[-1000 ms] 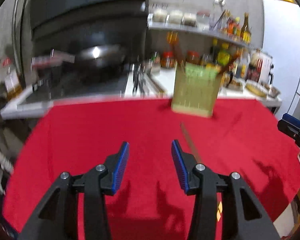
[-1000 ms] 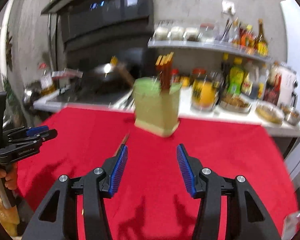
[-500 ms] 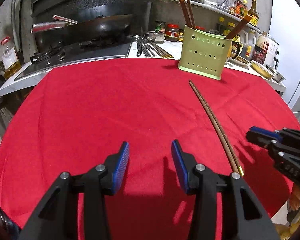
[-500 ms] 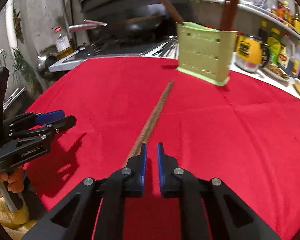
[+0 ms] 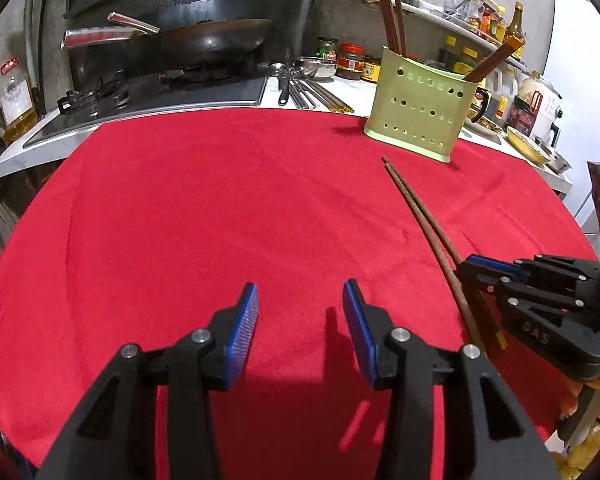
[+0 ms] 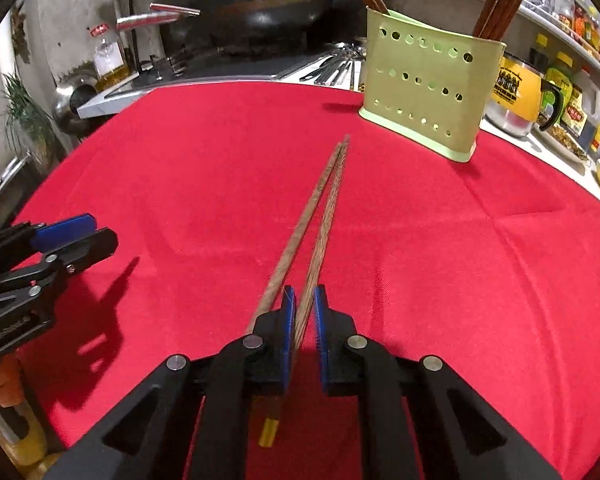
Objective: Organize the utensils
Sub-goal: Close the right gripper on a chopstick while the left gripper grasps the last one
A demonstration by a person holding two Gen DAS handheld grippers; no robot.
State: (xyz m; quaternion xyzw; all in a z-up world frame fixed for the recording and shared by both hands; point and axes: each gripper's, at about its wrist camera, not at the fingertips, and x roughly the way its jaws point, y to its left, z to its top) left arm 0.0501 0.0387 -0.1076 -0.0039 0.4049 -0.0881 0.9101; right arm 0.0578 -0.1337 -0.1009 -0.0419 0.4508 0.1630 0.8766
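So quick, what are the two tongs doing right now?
Left tongs: open, holding nothing, over the red cloth.
Right tongs: shut on one chopstick; the other lies just outside.

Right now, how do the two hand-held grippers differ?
The left hand-held gripper has its jaws apart with only red cloth between them; the right hand-held gripper is nearly shut around one of the two chopsticks lying on the cloth. The other chopstick passes outside its jaws. Both have black frames and blue pads.
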